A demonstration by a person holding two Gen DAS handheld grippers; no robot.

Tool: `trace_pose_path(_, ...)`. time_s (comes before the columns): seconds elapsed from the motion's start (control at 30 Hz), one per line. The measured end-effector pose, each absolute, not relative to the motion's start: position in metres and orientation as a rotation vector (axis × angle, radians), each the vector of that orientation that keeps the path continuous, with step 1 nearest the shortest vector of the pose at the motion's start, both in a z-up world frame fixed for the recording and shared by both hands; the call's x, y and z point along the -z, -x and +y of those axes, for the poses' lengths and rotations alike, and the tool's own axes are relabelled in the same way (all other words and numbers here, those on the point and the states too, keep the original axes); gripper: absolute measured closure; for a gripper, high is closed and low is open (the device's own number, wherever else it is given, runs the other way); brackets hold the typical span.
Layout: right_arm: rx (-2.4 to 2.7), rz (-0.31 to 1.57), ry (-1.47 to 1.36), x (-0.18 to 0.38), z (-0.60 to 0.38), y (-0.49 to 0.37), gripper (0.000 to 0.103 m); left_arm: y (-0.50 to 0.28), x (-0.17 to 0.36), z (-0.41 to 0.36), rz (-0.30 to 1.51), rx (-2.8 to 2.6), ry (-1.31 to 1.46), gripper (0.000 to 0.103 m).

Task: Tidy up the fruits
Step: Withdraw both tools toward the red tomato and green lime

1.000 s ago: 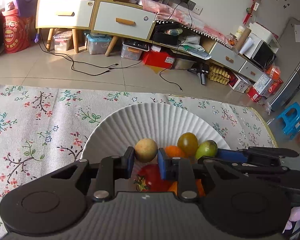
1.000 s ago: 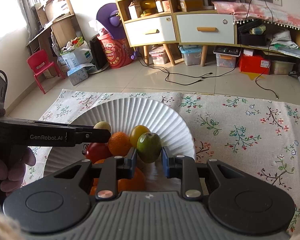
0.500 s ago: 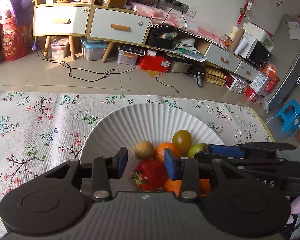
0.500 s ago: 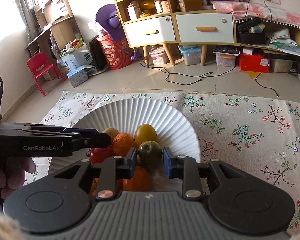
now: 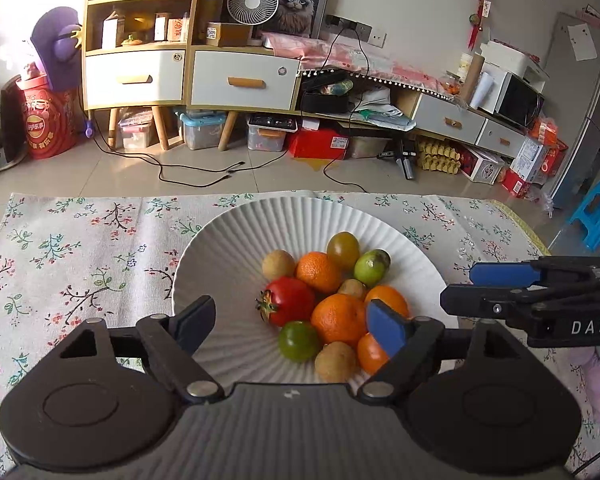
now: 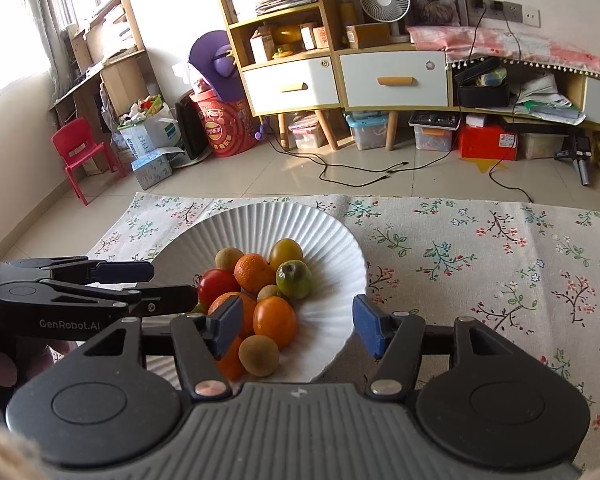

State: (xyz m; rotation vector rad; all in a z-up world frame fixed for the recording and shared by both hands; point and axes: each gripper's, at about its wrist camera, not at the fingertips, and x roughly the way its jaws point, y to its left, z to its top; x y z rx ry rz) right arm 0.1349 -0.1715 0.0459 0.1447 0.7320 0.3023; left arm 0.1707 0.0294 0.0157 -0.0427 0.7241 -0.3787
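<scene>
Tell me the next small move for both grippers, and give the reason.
Probably draw both back from the white plate. The left gripper and right gripper are open and hold nothing, every visible fruit lies on the plate, and none shows on the floral cloth.

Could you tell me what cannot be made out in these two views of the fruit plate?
- Left wrist view: the plate's near rim, hidden behind the left gripper.
- Right wrist view: the green tomato, almost wholly behind the left gripper's tip.
- Both views: the orange lowest in the pile, partly behind a blue pad.
</scene>
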Motion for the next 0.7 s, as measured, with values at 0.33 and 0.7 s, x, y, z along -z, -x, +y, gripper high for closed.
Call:
trace_pose_path(0.33, -0.300, 0.708, -0.097, -0.054, -0.168, -0.099, 0.013, -0.128, -0.023, 0.025, 0.710, 0.321, 0.016, 0.005)
trace_pose_path(0.7, -0.263, 0.726, -0.085, -0.047, -0.167, -0.076, 0.001, -0.092, -0.011, 0.026, 0.770, 0.240, -0.003, 0.005)
